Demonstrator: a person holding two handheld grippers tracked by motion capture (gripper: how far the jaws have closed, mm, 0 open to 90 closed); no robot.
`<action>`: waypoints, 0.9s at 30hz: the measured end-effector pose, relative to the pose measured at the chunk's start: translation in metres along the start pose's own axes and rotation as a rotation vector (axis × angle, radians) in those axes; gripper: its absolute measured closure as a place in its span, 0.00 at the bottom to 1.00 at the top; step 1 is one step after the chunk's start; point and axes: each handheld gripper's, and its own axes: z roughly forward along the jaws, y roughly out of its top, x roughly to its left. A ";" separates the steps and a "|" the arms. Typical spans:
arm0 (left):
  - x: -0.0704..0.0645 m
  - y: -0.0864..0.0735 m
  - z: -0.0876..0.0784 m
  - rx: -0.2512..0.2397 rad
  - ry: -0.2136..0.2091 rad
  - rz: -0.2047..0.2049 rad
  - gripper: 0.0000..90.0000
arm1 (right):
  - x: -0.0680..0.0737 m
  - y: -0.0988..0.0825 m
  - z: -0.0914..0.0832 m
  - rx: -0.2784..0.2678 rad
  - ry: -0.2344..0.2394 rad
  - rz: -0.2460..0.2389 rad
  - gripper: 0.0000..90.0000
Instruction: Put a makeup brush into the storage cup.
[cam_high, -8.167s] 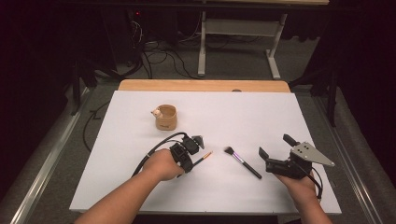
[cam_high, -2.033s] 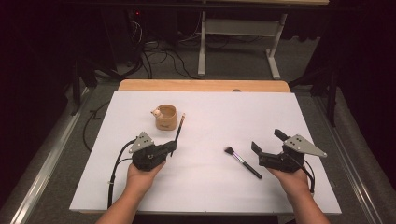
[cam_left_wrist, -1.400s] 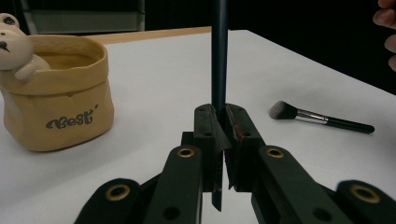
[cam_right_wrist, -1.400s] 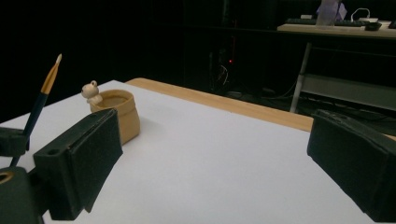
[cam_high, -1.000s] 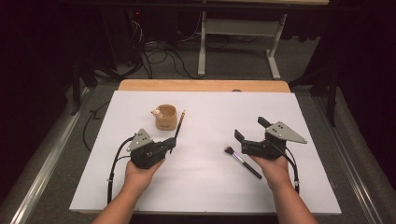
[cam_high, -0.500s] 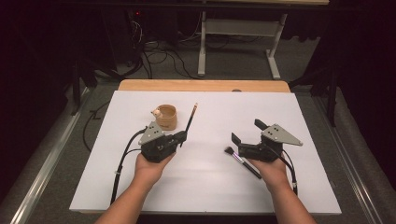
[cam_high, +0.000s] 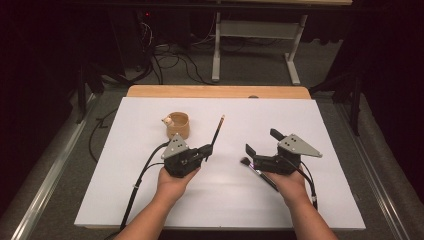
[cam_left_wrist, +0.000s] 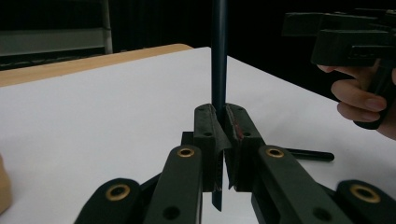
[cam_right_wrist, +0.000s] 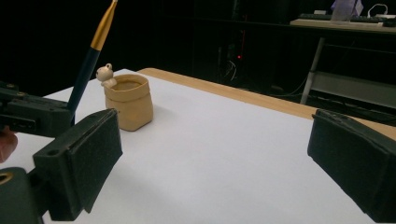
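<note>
- Nearest, my left gripper (cam_high: 206, 150) pinches the dark brush handle (cam_left_wrist: 218, 56), whose top is cut off in its own view.
- Beside it, my right gripper (cam_high: 260, 146) stands spread over a second brush (cam_high: 257, 171), partly hidden beneath.
- Farther off, the tan cup (cam_high: 177, 125) carries no readable writing.

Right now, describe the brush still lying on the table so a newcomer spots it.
On the white table, look just in front of the right tool. The makeup brush lies flat there, dark-handled with a purplish ferrule, unlike the slim pencil-like brush clamped upright in the left tool.
</note>
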 end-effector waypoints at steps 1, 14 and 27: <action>-0.001 -0.001 0.000 -0.002 -0.005 -0.001 0.94 | 0.000 0.000 0.000 -0.001 0.003 -0.006 0.05; -0.009 -0.014 0.005 -0.009 -0.035 -0.012 0.94 | 0.010 -0.002 0.003 0.003 0.059 0.047 0.08; -0.019 -0.024 0.008 0.002 -0.051 -0.003 0.94 | 0.018 -0.008 0.007 0.025 0.159 0.115 0.17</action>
